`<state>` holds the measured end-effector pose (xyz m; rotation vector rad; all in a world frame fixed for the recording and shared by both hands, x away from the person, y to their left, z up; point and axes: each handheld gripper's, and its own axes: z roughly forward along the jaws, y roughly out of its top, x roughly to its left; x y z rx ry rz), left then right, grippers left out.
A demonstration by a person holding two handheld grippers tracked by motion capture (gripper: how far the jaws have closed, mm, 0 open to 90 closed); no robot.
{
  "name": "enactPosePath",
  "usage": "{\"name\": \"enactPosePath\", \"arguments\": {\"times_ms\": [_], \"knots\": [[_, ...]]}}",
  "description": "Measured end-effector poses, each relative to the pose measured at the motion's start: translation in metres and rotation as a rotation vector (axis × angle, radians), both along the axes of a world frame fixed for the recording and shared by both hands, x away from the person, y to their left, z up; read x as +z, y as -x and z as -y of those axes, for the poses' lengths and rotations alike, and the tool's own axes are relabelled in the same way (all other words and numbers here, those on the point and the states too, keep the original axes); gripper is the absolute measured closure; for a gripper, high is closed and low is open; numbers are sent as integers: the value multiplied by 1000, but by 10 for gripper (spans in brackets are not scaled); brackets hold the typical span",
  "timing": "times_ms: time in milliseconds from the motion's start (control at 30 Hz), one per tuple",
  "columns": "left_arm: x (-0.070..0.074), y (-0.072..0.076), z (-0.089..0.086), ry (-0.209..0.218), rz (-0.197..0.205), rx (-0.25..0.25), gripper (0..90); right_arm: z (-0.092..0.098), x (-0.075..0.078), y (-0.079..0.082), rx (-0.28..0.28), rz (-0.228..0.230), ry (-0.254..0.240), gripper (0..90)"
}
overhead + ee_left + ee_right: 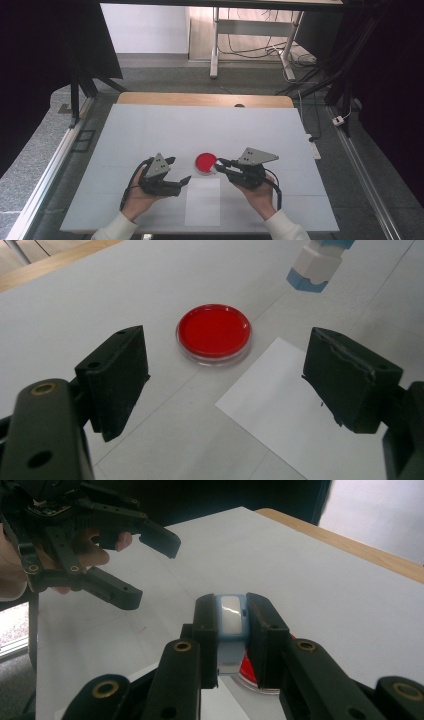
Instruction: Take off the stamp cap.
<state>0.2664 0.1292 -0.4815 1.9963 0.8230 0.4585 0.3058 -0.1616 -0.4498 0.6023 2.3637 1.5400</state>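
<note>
Right hand-held gripper [220, 165] clenched on a small blue-and-white block [231, 615], pinched between both pads, held just right of and over the edge of the red petri dish [205, 162]. Dish sits on the white counter [150, 130], mid-near, just beyond a white paper sheet [202, 202]. Left hand-held gripper [179, 170] released, jaws wide apart, nothing between them, near the dish's left side, aimed at it. Block's tip shows at the top right in the left gripper view [316, 266].

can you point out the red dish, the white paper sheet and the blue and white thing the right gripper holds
red dish [214, 331], left gripper view, middle of its red top
white paper sheet [202, 202], high view, centre of the sheet
blue and white block [230, 616], right gripper view, its white face between the jaws
</note>
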Motion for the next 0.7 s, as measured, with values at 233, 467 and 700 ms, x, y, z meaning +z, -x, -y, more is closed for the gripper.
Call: {"name": "enactPosePath", "arguments": {"times_ms": [233, 467, 700], "knots": [[1, -4, 9, -6, -4, -17, 182, -1, -1, 0, -1, 3, -2, 750], [2, -7, 17, -9, -5, -28, 181, -2, -1, 0, -2, 3, -2, 749], [1, -10, 27, -16, -8, -46, 181, -2, -1, 0, -3, 2, -1, 749]]}}
